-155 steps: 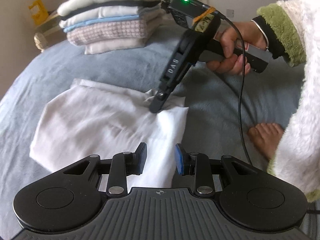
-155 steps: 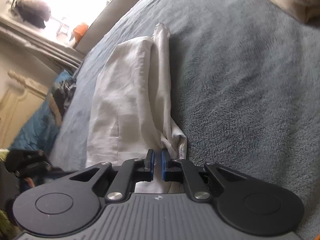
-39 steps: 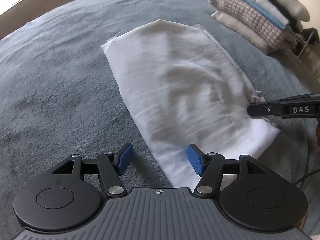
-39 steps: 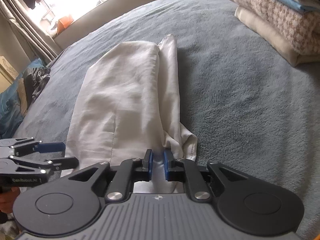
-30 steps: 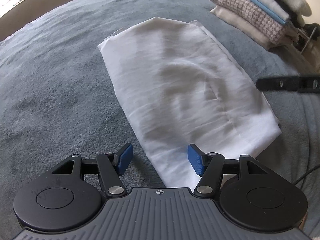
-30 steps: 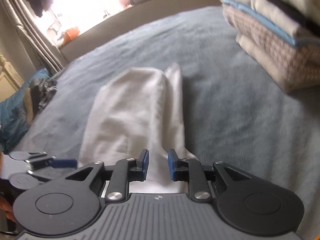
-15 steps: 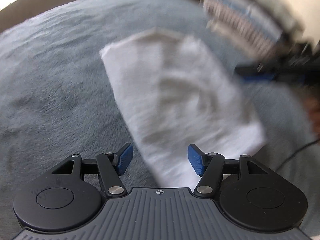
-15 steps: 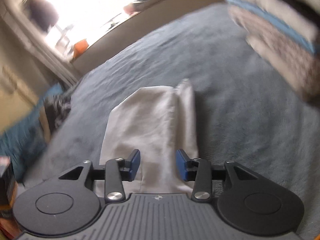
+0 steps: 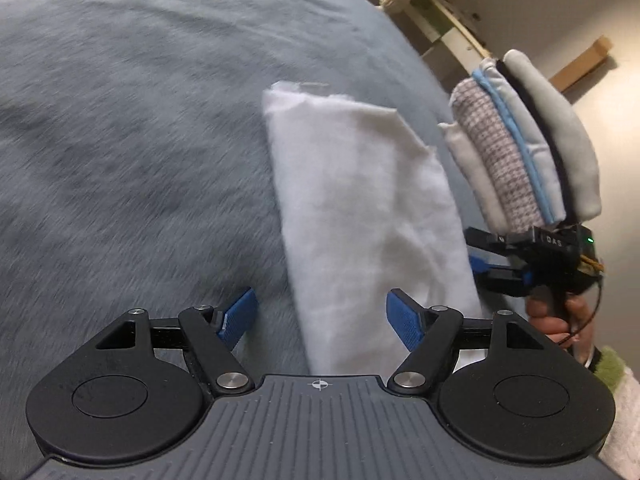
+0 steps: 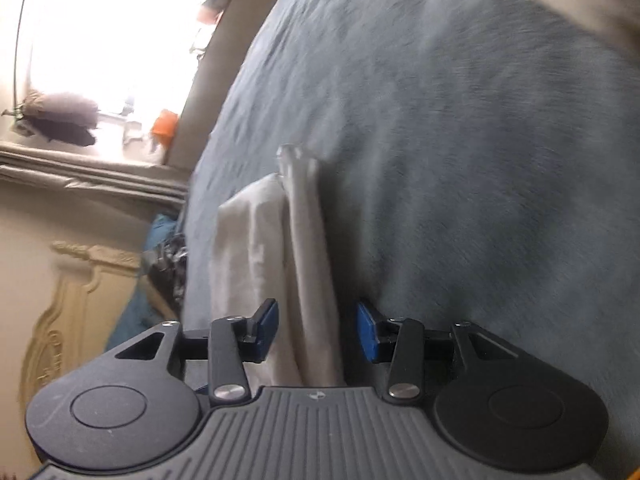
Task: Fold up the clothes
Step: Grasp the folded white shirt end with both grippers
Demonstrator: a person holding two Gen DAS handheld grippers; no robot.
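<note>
A white folded garment [image 9: 360, 208] lies flat as a long strip on the grey-blue fleece blanket [image 9: 120, 140]. My left gripper [image 9: 322, 316] is open, its blue pads straddling the near end of the strip. In the left wrist view my right gripper [image 9: 486, 266] is open at the strip's right edge, with a hand on its handle. The right wrist view shows the same garment [image 10: 276, 256] running away from my right gripper [image 10: 318, 328], whose open pads sit either side of its near end. Both views are blurred by motion.
A stack of folded clothes [image 9: 524, 144] stands just right of the garment, close behind my right gripper. A cream bed frame [image 9: 444, 28] edges the blanket beyond it. In the right wrist view a bright window [image 10: 100, 40] and carved cream furniture [image 10: 72, 312] lie to the left.
My right gripper let go of the garment's corner and opened wide. Both grippers swung round and tilted toward the near end of the strip. The garment stayed flat.
</note>
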